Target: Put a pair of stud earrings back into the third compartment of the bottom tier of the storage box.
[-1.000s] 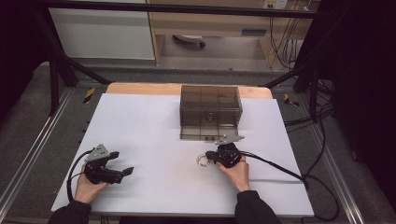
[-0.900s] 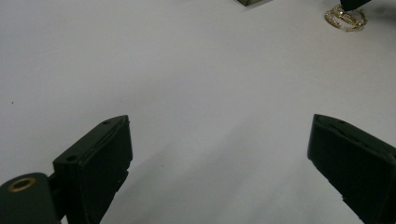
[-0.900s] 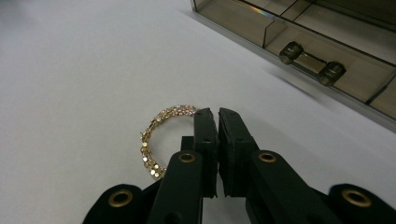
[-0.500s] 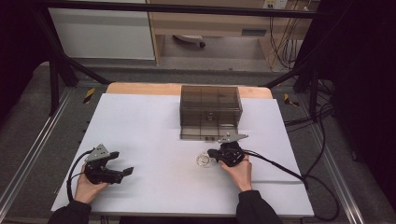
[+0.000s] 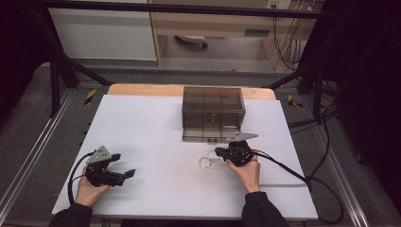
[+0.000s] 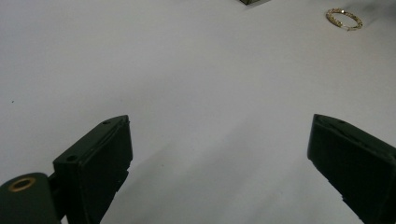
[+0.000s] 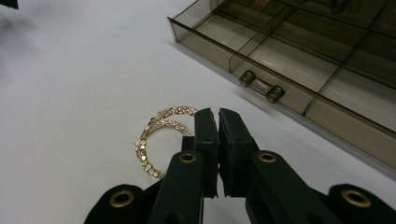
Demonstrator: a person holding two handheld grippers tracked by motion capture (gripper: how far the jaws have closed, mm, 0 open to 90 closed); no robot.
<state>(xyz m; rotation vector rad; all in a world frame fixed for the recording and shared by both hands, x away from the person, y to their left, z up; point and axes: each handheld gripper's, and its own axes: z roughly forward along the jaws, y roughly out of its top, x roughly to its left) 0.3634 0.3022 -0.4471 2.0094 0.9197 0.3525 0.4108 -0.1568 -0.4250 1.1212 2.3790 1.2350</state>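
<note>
Right gripper (image 7: 217,116) closed beside gold hoops (image 7: 159,135)—left gripper (image 6: 219,140) agape.

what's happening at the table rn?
A person holds a tool in each hand over a white table. The right tool has its jaws together beside a gold ring-shaped bracelet, apparently pinching it at the near edge, just in front of a smoky clear drawer box. The left tool sits idle near the left front of the table, jaws wide open with nothing between them.
</note>
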